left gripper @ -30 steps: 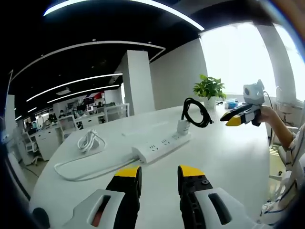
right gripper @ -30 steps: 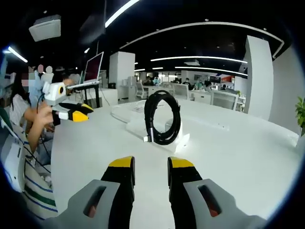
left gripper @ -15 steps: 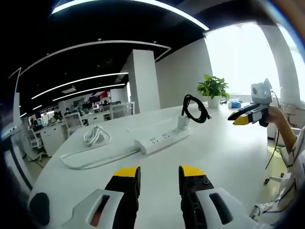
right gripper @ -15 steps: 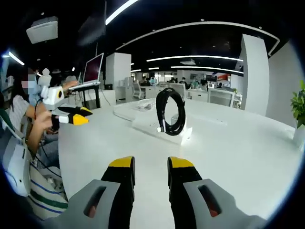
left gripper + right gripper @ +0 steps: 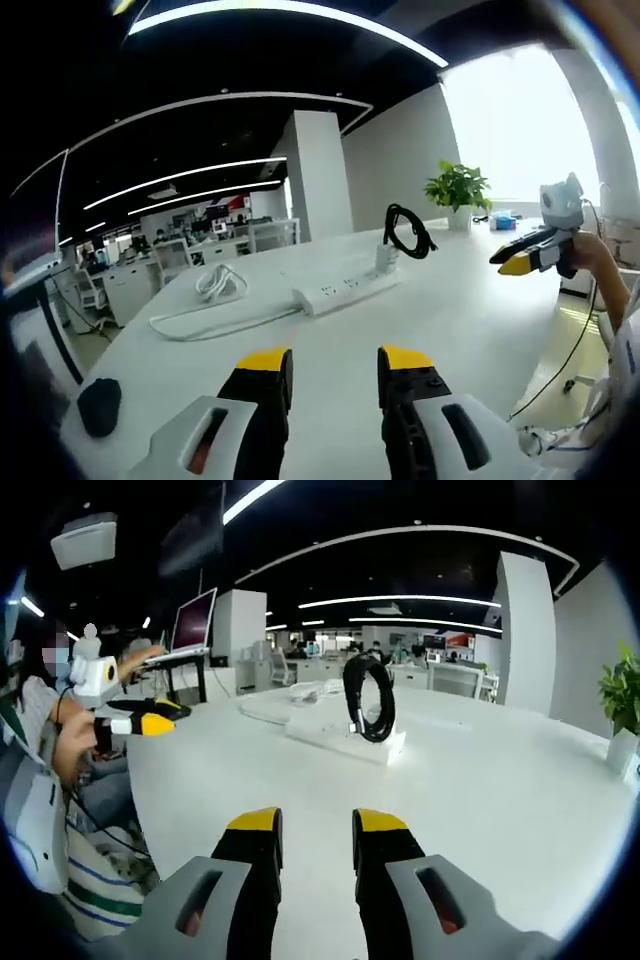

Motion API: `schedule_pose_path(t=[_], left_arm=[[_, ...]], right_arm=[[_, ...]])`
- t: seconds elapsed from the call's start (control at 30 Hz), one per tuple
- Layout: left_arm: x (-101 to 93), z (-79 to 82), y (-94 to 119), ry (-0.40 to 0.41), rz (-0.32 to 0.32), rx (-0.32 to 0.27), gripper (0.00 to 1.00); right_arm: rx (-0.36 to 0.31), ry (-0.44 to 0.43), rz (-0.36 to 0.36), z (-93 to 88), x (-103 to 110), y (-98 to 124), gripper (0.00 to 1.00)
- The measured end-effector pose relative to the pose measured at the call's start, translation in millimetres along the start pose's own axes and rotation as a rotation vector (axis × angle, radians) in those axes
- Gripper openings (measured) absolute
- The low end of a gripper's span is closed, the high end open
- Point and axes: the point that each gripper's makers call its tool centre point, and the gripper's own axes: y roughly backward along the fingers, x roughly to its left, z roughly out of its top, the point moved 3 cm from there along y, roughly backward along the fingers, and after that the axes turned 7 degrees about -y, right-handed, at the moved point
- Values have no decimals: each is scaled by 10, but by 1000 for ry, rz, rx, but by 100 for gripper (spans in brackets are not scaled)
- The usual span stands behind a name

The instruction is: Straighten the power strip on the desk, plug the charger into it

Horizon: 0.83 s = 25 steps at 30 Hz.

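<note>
Where it lies, power strip (image 5: 345,293) white (charger (image 5: 385,259) plugged).

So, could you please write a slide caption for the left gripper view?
Charger with coiled black cable plugged into the white power strip; left claw open and empty.

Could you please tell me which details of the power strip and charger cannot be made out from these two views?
- Left gripper view: the sockets of the power strip are too small to count.
- Right gripper view: the black cable coil hides the charger behind it; whether the charger is seated is unclear.
- Left gripper view: the dark object near the desk edge is blurred.
</note>
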Motion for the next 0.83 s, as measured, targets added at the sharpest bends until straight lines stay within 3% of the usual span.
schedule_pose_path(t=[0.2,0.33,0.5,0.83], left_arm=[[-30,-1,115,8,46,-13,34],[-33,-23,179,4,87,-8,35],[-12,-53,223,11,124,-4,36],[-42,-126,272,43,155,-1,38]], right_arm=[[-4,-35,-26,-90,70,97,29],[-27,-21,-99,-79,13,204,29],[-49,-30,-132,-57,-22,320,30],[-66,-57,-186,-109,-84,431,32]])
